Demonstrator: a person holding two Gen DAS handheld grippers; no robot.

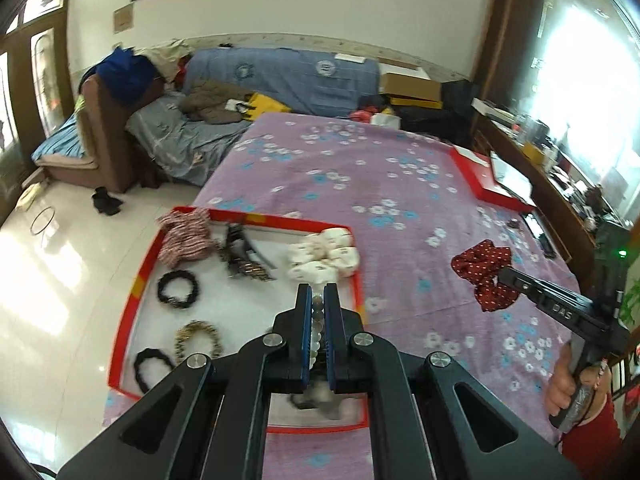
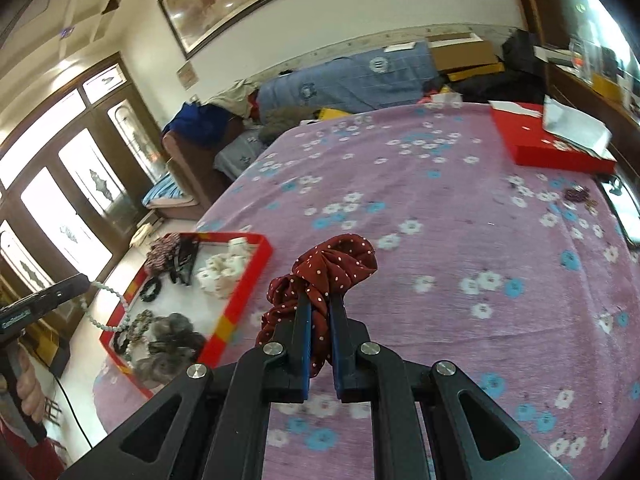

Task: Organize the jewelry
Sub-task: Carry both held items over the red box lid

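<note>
Nearest the lens, the left tool (image 1: 318, 300) has its blue-padded jaws clamped on a pale bead bracelet (image 1: 316, 334), whose string of beads runs down the narrow gap between the pads. In the right wrist view the same bracelet (image 2: 105, 308) hangs as a loop from that tool above the near end of the red-rimmed tray (image 1: 280, 222). The right tool (image 2: 320, 300) is clamped on a dark red scrunchie with white dots (image 2: 332, 266), which is lifted clear of the purple flowered cloth (image 1: 380, 200) covering the worktop.

The tray sits at the worktop's left edge. It holds a striped red-and-white scrunchie (image 1: 184, 238), a black beaded bracelet (image 1: 178, 289), a leopard-print hair tie (image 1: 199, 338), a black hair tie (image 1: 150, 368), a dark hair clip (image 1: 240, 254) and a cluster of white blocks (image 1: 324, 254).

At the far right edge of the worktop lies a flat red box (image 2: 548, 144) with white paper on it, well apart from the tray.
</note>
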